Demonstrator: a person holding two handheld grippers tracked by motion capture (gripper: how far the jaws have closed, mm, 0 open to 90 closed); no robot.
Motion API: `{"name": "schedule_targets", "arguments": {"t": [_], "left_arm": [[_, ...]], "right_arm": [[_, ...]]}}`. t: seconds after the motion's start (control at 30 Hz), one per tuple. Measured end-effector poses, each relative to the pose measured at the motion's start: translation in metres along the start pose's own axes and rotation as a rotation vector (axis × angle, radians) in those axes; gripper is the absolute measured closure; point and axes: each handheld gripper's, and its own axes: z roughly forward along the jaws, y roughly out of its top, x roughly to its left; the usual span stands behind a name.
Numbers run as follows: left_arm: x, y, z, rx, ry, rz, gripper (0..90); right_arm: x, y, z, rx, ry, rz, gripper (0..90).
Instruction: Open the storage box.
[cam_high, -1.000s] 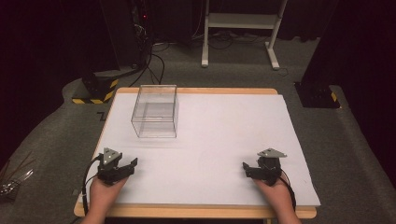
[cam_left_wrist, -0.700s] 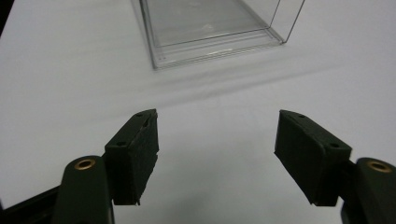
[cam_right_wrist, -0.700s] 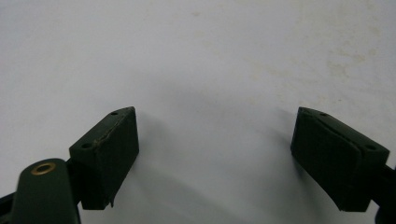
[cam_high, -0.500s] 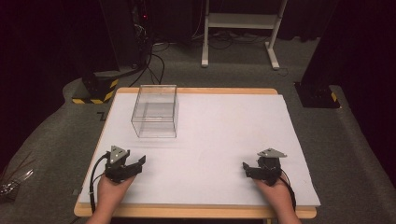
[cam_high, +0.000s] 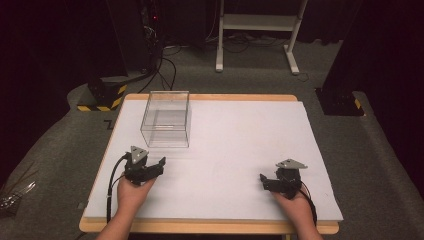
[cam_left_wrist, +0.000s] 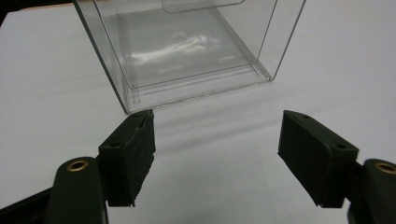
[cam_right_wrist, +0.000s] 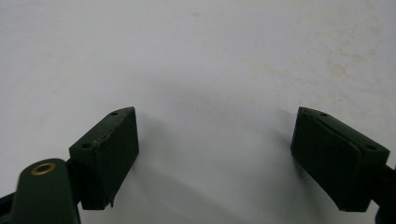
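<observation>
A clear plastic box stands on the white table top at the back left, with nothing inside that I can make out. My left gripper hovers just in front of the box, open, its jaws spread wide and empty. In the left gripper view the box sits close ahead of the left gripper, a short gap away. My right gripper rests near the front right of the table, open and empty. In the right gripper view the right gripper has bare white surface between its pads.
A wooden rim edges the table at the front. Behind the table are a white stand, cables on the grey floor and a black-and-yellow striped base. A dark post base stands at the right.
My left gripper has moved forward and to the right, toward the clear box. The right gripper has stayed where it was.
</observation>
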Motion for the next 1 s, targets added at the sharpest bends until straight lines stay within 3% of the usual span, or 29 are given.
{"name": "schedule_targets", "arguments": {"t": [0.23, 0.57, 0.77, 0.9, 1.0], "left_arm": [[-0.003, 0.015, 0.012, -0.016, 0.035, -0.016, 24.4], [-0.006, 0.032, 0.022, -0.031, 0.046, -0.06, 22.0], [-0.009, 0.041, 0.028, -0.023, 0.063, -0.054, 20.8], [-0.006, 0.045, 0.032, -0.03, 0.055, -0.091, 20.4], [-0.006, 0.049, 0.036, -0.02, 0.066, -0.078, 18.3]], "right_arm": [[0.0, 0.0, 0.0, -0.001, 0.0, 0.001, 15.0], [0.0, 0.0, 0.0, -0.002, 0.0, 0.003, 15.0], [0.0, 0.0, 0.0, -0.002, 0.002, 0.002, 15.0], [0.0, 0.0, 0.0, -0.001, 0.005, 0.009, 15.0], [0.0, 0.0, 0.0, -0.001, 0.004, 0.009, 15.0]]}}
